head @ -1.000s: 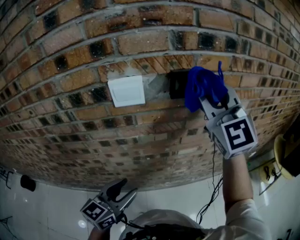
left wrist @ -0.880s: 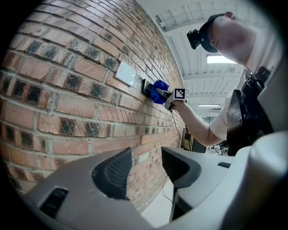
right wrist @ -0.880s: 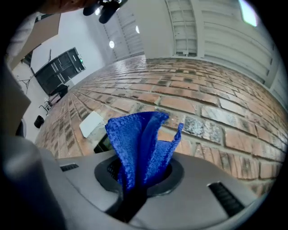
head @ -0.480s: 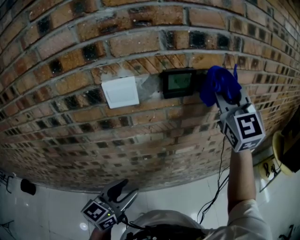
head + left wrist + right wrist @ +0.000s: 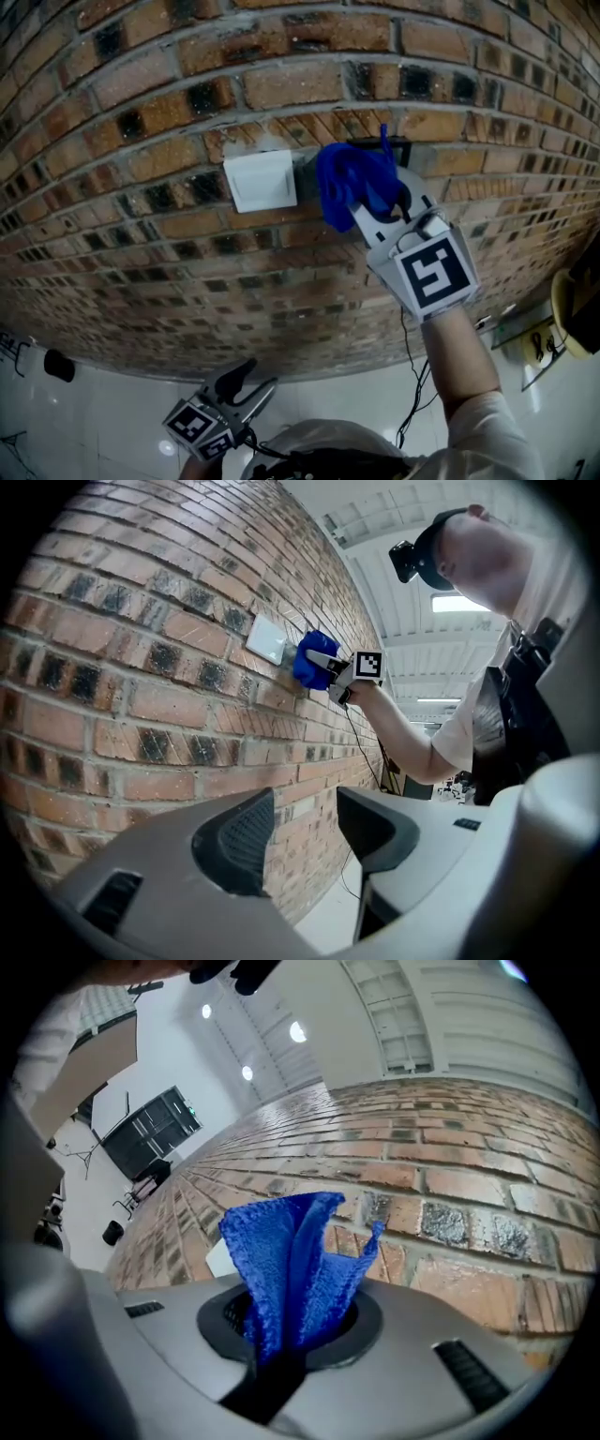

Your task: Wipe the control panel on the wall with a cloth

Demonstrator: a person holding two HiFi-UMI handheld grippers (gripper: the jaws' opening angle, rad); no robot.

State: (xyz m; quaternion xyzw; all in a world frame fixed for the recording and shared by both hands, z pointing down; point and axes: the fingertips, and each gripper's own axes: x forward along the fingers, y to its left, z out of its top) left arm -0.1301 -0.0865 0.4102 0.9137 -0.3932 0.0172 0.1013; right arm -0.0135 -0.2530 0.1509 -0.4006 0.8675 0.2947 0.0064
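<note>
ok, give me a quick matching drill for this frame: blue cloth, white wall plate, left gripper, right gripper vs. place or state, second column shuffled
Column 1
1. blue cloth
2. white wall plate
3. left gripper
4. right gripper

Column 2
A. jaws apart, nothing between them, held low
B. mounted on the brick wall, just left of the cloth
C. jaws shut on the cloth, held up high
D. bunched against the wall, covering most of the control panel

Pairs: 1-D, 2-B, 3-A, 4-C
</note>
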